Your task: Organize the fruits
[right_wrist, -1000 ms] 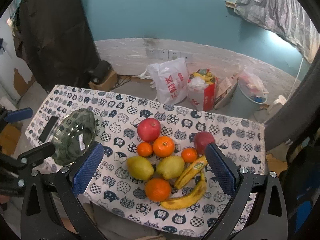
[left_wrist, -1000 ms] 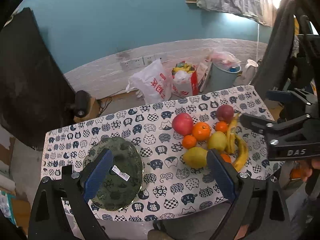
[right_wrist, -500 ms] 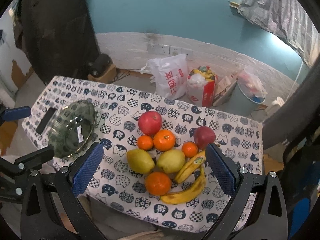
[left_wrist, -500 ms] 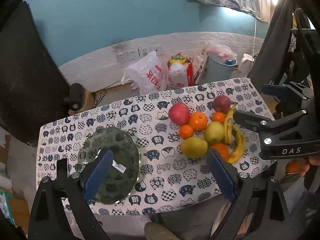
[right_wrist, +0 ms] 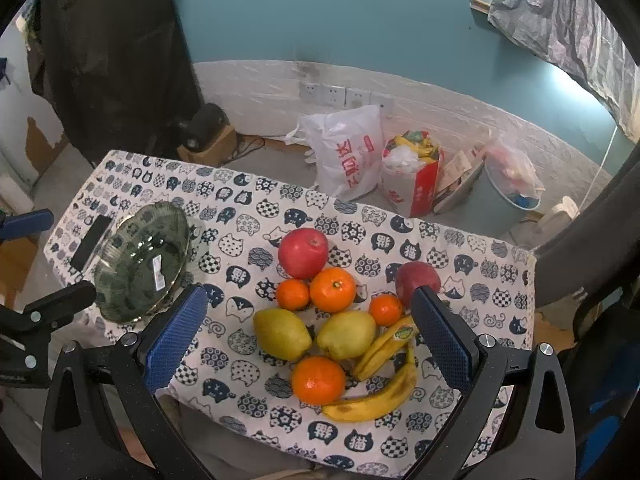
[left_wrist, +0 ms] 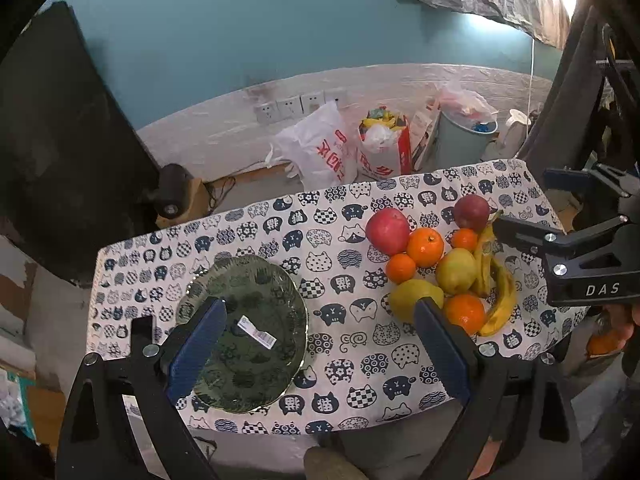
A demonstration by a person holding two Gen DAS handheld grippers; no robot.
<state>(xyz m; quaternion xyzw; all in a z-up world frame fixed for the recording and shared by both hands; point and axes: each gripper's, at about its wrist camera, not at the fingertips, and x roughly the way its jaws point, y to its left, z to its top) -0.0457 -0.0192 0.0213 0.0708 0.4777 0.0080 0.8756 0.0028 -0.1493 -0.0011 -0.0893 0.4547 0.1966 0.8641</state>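
A cluster of fruit lies on the cat-print tablecloth (right_wrist: 240, 236): two red apples (right_wrist: 303, 252), several oranges (right_wrist: 332, 289), two yellow-green pears (right_wrist: 281, 333) and bananas (right_wrist: 378, 396). The fruit also shows at the right in the left wrist view (left_wrist: 425, 246). A green glass plate (left_wrist: 248, 332) with a barcode sticker sits at the table's left and shows in the right wrist view (right_wrist: 140, 264). My left gripper (left_wrist: 316, 344) is open and empty, high above the plate's side. My right gripper (right_wrist: 310, 334) is open and empty, high above the fruit.
A dark phone (right_wrist: 91, 241) lies left of the plate. Behind the table on the floor stand a white plastic bag (right_wrist: 348, 152), a red box (right_wrist: 416, 176) and a grey bin (right_wrist: 508, 192). A black cloth (right_wrist: 116, 52) hangs at the left.
Both grippers have pulled up and back from the table, so the table looks smaller. Fruit and plate have not moved. Both stay open.
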